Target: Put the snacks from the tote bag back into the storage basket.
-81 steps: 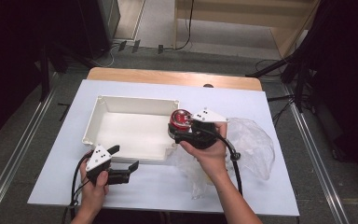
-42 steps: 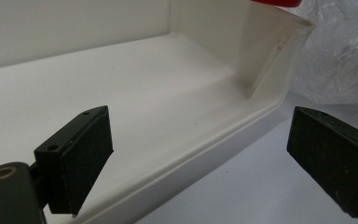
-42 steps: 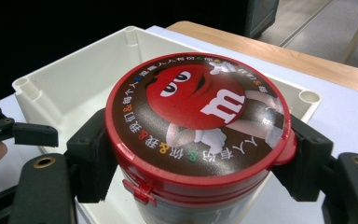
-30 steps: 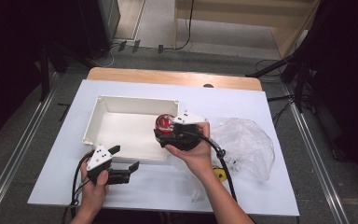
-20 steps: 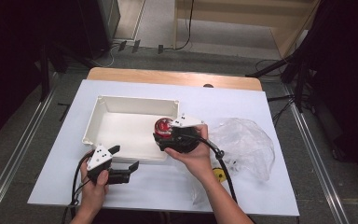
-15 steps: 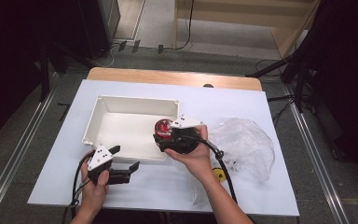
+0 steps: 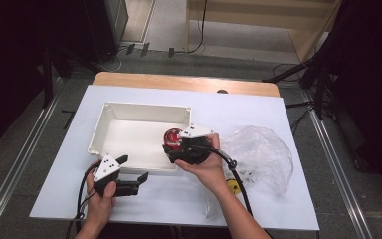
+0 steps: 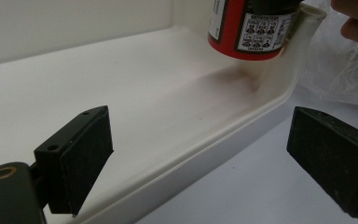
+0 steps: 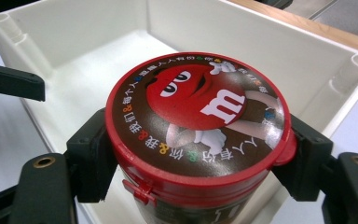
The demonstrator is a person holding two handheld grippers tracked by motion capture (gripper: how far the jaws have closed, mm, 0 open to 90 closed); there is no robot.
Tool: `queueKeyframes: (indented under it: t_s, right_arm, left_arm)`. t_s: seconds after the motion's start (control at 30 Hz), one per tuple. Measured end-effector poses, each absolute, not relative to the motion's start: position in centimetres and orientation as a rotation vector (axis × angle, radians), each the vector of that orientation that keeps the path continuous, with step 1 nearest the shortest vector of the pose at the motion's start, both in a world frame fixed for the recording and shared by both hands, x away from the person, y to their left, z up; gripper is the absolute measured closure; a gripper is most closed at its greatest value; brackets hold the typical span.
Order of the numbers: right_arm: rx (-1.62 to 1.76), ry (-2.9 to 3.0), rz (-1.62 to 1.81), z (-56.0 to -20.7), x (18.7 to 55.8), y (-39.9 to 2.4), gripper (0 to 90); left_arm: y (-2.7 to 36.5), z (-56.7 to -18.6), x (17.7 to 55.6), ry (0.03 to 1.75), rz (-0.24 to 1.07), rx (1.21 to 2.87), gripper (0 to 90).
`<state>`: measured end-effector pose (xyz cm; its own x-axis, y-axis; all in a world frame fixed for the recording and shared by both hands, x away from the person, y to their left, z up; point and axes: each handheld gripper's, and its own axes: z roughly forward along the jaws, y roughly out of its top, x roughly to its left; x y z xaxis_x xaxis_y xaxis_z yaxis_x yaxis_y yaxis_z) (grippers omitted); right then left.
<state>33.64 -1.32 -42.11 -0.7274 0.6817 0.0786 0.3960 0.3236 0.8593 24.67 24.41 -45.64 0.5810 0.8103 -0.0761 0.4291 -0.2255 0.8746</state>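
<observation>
A red candy tub (image 9: 198, 140) with a brown printed lid hangs upright just above the floor of the white bin (image 7: 110, 130), near its right front corner. My right gripper (image 9: 200, 161) is shut on the tub, its pads pressed against the sides just under the lid. From above, the tub (image 7: 172, 140) shows red at the tip of the right gripper (image 7: 176, 148). The tub's base (image 8: 249, 28) hovers above the bin's floor (image 8: 135, 107) in the left gripper view. My left gripper (image 7: 142, 181) rests on the table in front of the bin, open, its jaws either side of the bin's front rim (image 8: 200, 154).
A crumpled clear plastic bag (image 7: 261, 154) lies on the white tabletop (image 7: 288, 199) right of the bin. A small yellow object (image 7: 235, 187) sits beside my right forearm. A wooden strip (image 7: 184, 82) borders the table's far edge.
My right hand has carried the tub leftward from beside the bag to above the bin's right front corner. The left gripper has stayed put.
</observation>
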Motion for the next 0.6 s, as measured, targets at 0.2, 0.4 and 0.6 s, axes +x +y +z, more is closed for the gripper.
queueKeyframes:
  t_s: [0.2, 0.4, 0.6]
  right_arm:
    - [0.972, 2.308, 1.337, -42.56, 33.86, -1.37, 26.0]
    - [0.953, 2.330, 1.326, -42.78, 33.78, -1.22, 25.9]
    - [0.922, 2.332, 1.311, -42.97, 33.63, -1.01, 25.8]
  left_arm:
    - [24.48, -45.71, 24.72, 1.007, 0.497, 1.852, 7.1]
    - [24.44, -45.69, 24.70, 1.005, 0.501, 1.858, 7.0]
    - [24.39, -45.75, 24.71, 1.007, 0.501, 1.861, 7.0]
